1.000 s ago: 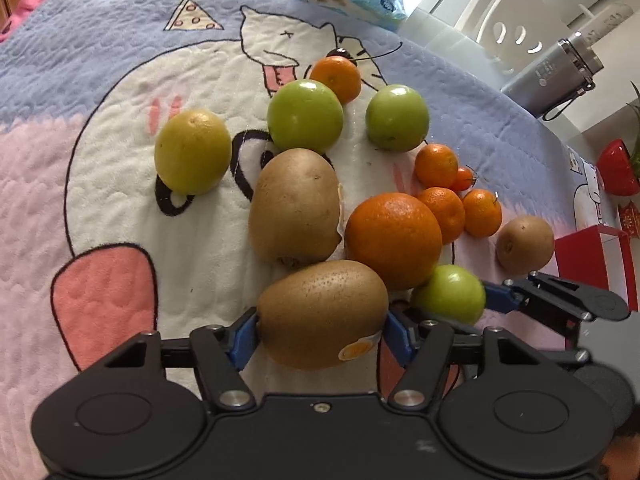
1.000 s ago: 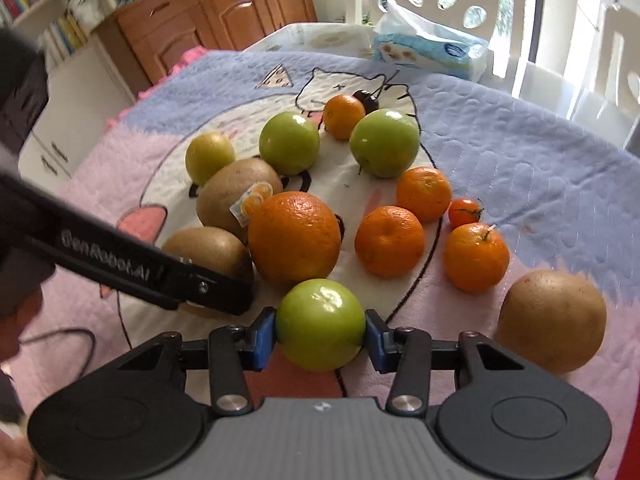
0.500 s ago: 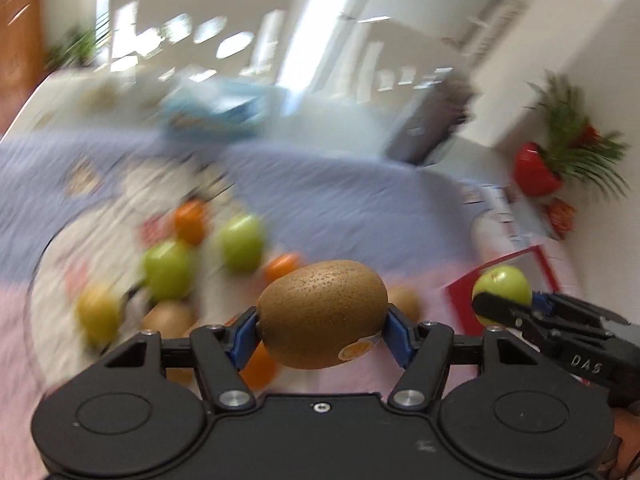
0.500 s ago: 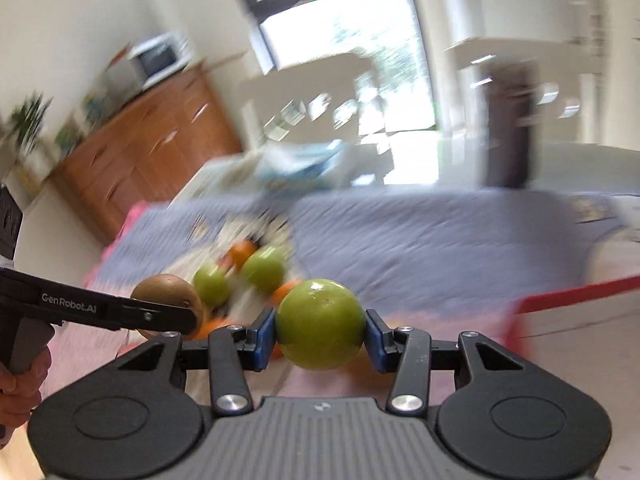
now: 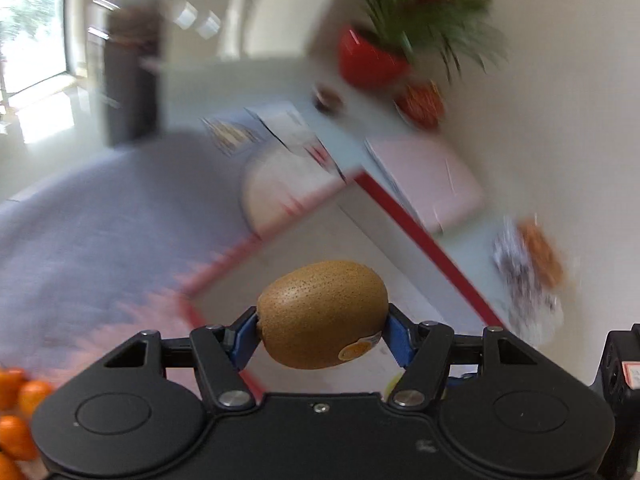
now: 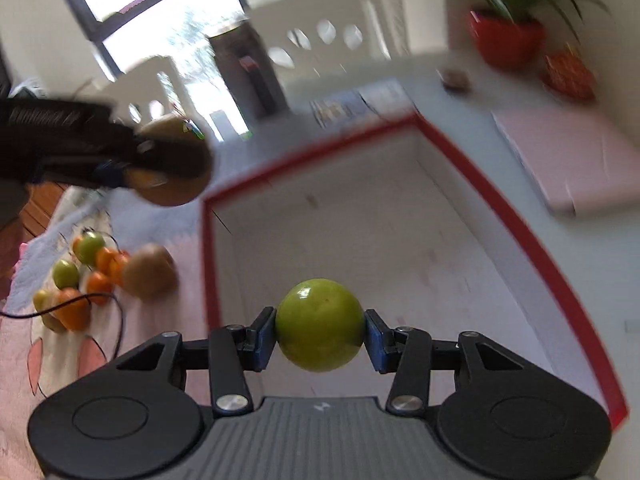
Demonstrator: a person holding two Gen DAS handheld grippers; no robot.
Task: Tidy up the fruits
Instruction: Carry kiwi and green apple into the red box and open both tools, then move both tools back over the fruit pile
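My left gripper (image 5: 322,330) is shut on a brown kiwi (image 5: 323,314) with a yellow sticker and holds it in the air above the near corner of a white box with a red rim (image 5: 424,240). My right gripper (image 6: 320,338) is shut on a green apple (image 6: 319,324) and holds it over the open box (image 6: 552,268). The left gripper with the kiwi (image 6: 172,172) also shows at the upper left of the right wrist view. Several oranges, green apples and kiwis (image 6: 104,272) lie on the cartoon blanket left of the box.
A pink flat box (image 6: 560,156) lies right of the red-rimmed box. A red pot with a green plant (image 6: 508,36) stands at the back right. A dark flask (image 6: 248,72) stands behind. Small oranges (image 5: 16,412) show at the left wrist view's lower left.
Both grippers have lifted their fruits off the blanket and swung right to the red-rimmed box. The kiwi and the apple stay gripped.
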